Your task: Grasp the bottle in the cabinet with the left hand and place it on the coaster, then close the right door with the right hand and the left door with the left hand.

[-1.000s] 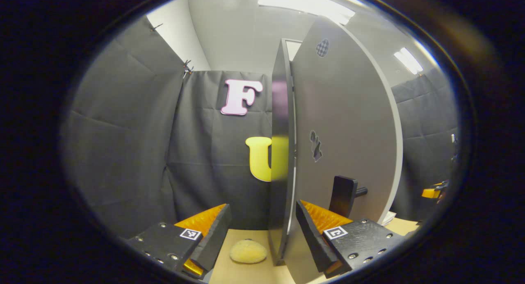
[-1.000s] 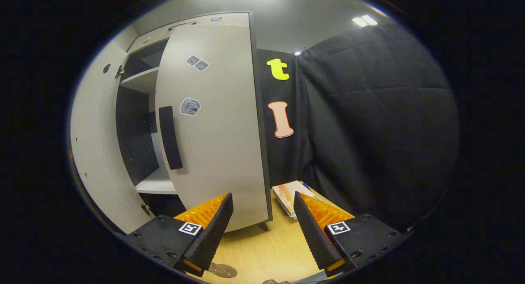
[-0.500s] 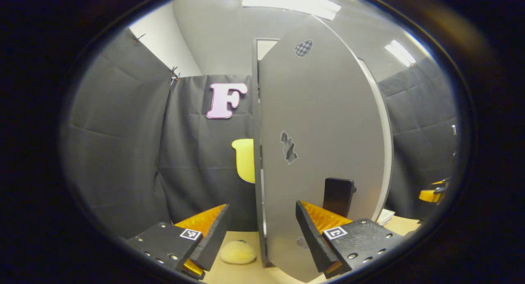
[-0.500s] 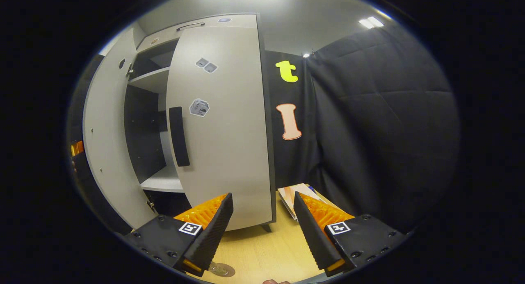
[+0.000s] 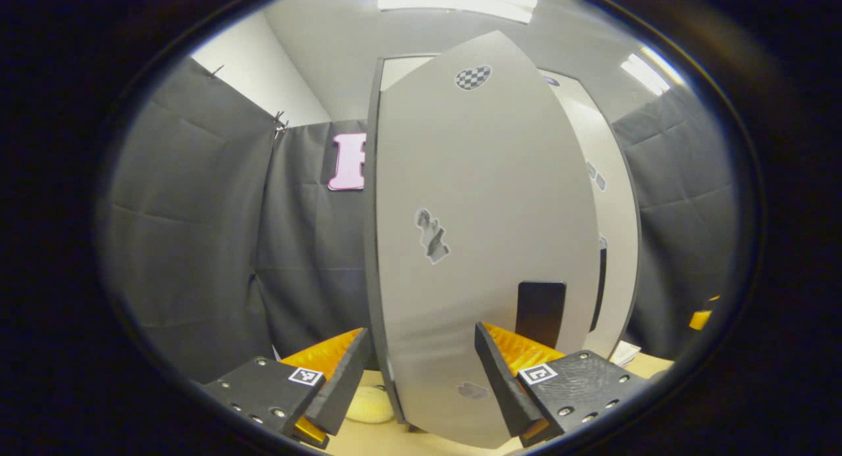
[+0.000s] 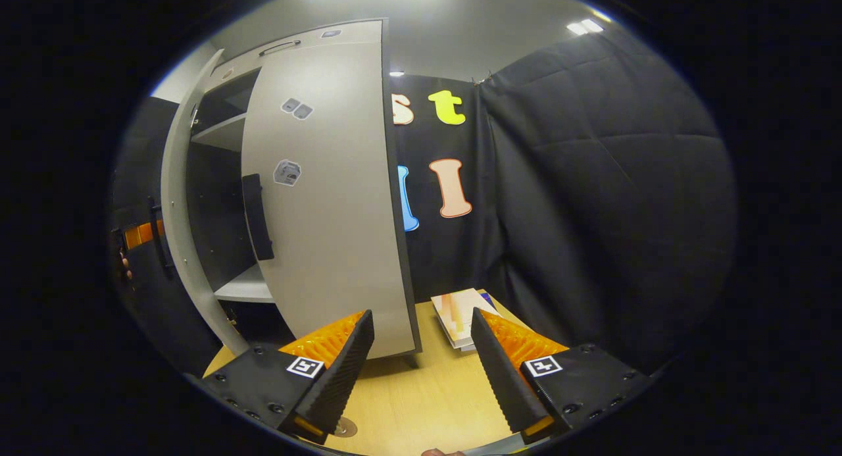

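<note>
The grey left door (image 5: 487, 232) stands close in front of my left gripper (image 5: 421, 385), its black handle (image 5: 541, 314) just above the right finger. That gripper is open, and the door's lower face shows between its fingers. Beyond it I see the right door (image 5: 617, 245). In the right gripper view, the right door (image 6: 329, 199) with its black handle (image 6: 258, 216) stands partly open. The left door's edge (image 6: 179, 212) and a bare shelf (image 6: 245, 288) show beside it. My right gripper (image 6: 421, 377) is open over the wooden table (image 6: 421, 403), apart from the door.
A yellow sponge-like lump (image 5: 368, 403) lies on the table by the left door's foot. Booklets (image 6: 460, 311) lie right of the cabinet. A small round disc (image 6: 343, 428) peeks out beside the right gripper's left finger. Black cloth walls close in all round.
The left door has swung further toward shut, from edge-on to facing my left gripper, hiding more of the wall behind. The right gripper view has shifted slightly; the gap between the doors is narrower.
</note>
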The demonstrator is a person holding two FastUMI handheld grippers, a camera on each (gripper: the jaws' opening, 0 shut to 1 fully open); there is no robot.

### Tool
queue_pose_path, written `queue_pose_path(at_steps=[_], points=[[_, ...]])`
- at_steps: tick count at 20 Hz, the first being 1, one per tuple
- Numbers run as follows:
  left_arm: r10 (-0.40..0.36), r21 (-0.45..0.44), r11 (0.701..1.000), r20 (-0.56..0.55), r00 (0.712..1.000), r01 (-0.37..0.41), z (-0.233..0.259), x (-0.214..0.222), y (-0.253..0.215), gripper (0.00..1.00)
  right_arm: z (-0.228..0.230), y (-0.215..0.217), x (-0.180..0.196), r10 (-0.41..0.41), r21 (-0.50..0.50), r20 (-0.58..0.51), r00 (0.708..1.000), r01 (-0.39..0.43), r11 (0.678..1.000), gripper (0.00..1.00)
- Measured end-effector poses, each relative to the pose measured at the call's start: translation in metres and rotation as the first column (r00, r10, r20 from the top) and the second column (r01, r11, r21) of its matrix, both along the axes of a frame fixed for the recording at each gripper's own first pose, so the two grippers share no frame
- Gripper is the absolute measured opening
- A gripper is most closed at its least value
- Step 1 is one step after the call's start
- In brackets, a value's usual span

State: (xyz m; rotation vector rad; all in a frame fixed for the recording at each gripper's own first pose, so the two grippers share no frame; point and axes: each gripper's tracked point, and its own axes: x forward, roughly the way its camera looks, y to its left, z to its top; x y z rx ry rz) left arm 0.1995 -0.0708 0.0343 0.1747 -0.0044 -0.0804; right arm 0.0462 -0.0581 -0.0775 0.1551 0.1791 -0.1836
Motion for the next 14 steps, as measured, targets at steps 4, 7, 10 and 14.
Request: queue_pose_path(at_steps=[4, 7, 10, 14], points=[[0.075, 0.022, 0.997, -0.018, 0.997, -0.074, -0.008, -0.01, -0.023, 0.92, 0.002, -0.03, -0.002, 0.023, -0.01, -0.012, 1.0, -0.023, 1.0, 0.92], [0.1, -0.004, 0.995, -0.019, 0.995, -0.1, -0.012, -0.03, -0.03, 0.92, -0.003, -0.045, 0.008, 0.061, -0.005, -0.016, 0.998, -0.061, 0.998, 0.95], [0.132, -0.063, 0.989, -0.017, 0.991, -0.132, -0.012, -0.064, -0.032, 0.92, -0.008, -0.052, 0.02, 0.126, -0.022, -0.022, 0.992, -0.127, 0.992, 0.92], [0.184, -0.13, 0.974, -0.01, 0.983, -0.183, -0.003, -0.113, -0.023, 0.92, -0.006, -0.045, 0.038, 0.227, 0.004, 0.002, 0.974, -0.227, 0.974, 0.95]])
